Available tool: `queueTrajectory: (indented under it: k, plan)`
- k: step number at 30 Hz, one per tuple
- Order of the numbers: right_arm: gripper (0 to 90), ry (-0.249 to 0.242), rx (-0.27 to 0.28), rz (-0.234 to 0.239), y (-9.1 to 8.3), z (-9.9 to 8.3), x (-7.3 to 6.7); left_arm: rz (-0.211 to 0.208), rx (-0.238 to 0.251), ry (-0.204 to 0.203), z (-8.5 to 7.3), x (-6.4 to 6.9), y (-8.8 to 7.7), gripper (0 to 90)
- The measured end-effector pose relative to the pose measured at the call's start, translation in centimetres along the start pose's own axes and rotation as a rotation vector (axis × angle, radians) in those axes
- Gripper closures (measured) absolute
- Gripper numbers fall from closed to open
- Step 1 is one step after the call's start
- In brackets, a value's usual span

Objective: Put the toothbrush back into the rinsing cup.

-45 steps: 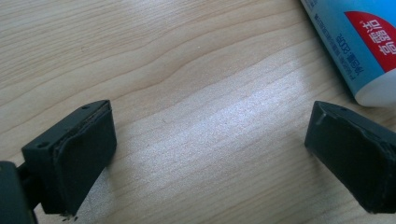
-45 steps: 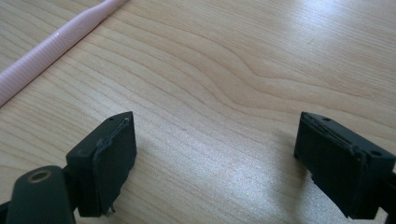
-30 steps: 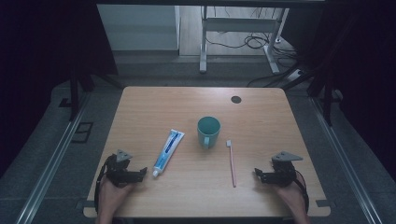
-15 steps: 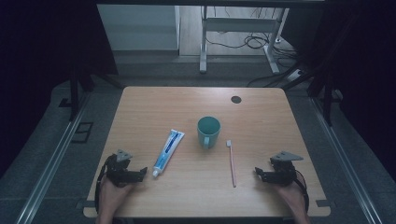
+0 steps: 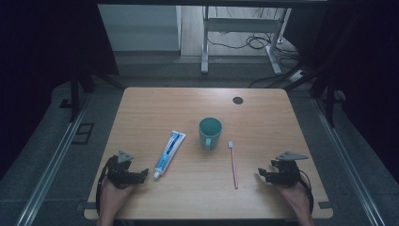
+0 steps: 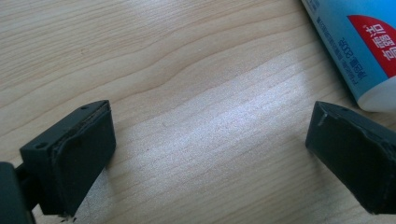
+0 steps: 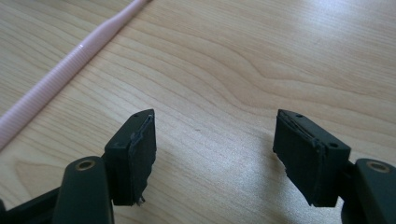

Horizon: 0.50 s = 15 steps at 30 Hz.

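Note:
A teal mug (image 5: 210, 132) stands upright near the middle of the wooden table (image 5: 155, 103). Left of it lies a blue and white toothpaste tube (image 5: 169, 148) (image 6: 359, 42), its cap end close to my left gripper (image 5: 143, 173) (image 6: 210, 135). That gripper rests open on the table with bare wood between its pads. A pink toothbrush (image 5: 233, 165) (image 7: 65, 65) lies right of the mug, head pointing away. My right gripper (image 5: 261, 173) (image 7: 215, 140) sits to the right of the brush handle, open; its jaws have just been closing with nothing between them.
A dark round grommet (image 5: 237, 100) sits in the table's far right area. A metal desk frame (image 5: 244, 28) with cables stands on the floor beyond the table. A hand holds each gripper near the front edge.

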State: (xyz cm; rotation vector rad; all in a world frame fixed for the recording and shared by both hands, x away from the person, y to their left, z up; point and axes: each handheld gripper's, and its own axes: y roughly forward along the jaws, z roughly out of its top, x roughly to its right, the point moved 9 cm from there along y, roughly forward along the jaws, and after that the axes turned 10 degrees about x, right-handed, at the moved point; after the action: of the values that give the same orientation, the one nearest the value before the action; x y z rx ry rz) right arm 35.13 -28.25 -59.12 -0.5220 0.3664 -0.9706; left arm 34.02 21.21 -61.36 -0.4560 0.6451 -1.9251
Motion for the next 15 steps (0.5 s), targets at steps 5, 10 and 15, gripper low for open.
queueTrajectory:
  k: [5,10,15]
  plan:
    - [31.7,0.008,-0.001,0.014,-0.4,0.2,-0.2,0.003,0.000,-0.002,0.0,0.0,0.0,1.7]
    - [43.1,0.018,-0.023,0.047,-0.5,0.3,-0.7,0.005,0.000,-0.003,0.0,0.0,0.0,1.6]
    - [57.0,0.002,-0.040,0.096,-0.5,0.4,-1.4,0.005,0.000,-0.004,0.0,0.0,0.0,1.7]
